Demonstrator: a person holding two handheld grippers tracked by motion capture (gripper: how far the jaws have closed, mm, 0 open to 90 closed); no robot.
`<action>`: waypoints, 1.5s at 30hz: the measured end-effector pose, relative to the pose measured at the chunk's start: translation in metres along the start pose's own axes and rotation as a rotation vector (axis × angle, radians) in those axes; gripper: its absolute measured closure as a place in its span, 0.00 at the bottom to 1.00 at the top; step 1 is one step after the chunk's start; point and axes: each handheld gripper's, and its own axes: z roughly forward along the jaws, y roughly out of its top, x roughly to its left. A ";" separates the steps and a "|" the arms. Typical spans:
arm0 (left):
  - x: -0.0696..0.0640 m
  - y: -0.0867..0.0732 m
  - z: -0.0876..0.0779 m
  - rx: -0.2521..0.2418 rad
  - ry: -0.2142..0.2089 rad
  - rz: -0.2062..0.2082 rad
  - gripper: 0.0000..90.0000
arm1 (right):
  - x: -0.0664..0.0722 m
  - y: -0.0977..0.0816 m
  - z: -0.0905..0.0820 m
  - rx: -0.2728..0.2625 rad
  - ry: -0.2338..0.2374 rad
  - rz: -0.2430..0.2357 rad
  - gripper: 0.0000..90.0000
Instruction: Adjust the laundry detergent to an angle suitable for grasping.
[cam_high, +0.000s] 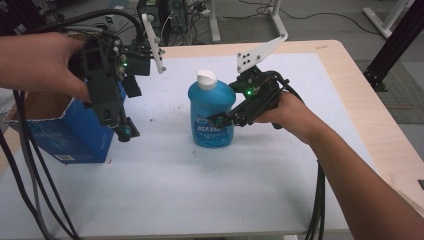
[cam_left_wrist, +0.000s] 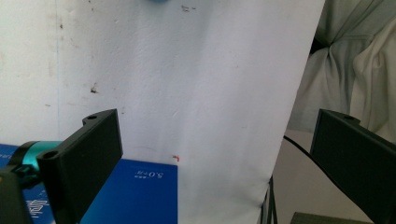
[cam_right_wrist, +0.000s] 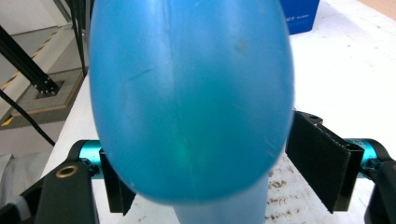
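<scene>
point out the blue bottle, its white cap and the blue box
blue bottle (cam_high: 211, 122), high view, on its label
white cap (cam_high: 206, 79), high view, on its top
blue box (cam_high: 75, 132), high view, on its front wall

bottle (cam_high: 211, 112): blue, white cap | box (cam_high: 75, 132): blue | table (cam_high: 210, 190): white

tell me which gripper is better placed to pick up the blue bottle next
Right. The right gripper already has its jaws on either side of the upright blue bottle, while the left gripper hangs open over by the blue box.

A lab: black frame struts (cam_high: 395, 45), floor cables (cam_high: 320, 17) (hazard tape too).
</scene>
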 end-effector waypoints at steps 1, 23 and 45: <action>0.000 0.000 0.000 -0.001 0.000 0.000 0.03 | 0.000 0.000 -0.001 -0.003 -0.002 0.003 0.25; -0.002 -0.002 -0.003 -0.012 0.007 0.000 0.02 | 0.013 0.006 -0.026 -0.011 -0.065 0.054 0.13; -0.002 0.006 -0.009 -0.030 0.016 0.012 0.03 | 0.051 0.026 -0.090 0.204 -0.257 -0.062 0.01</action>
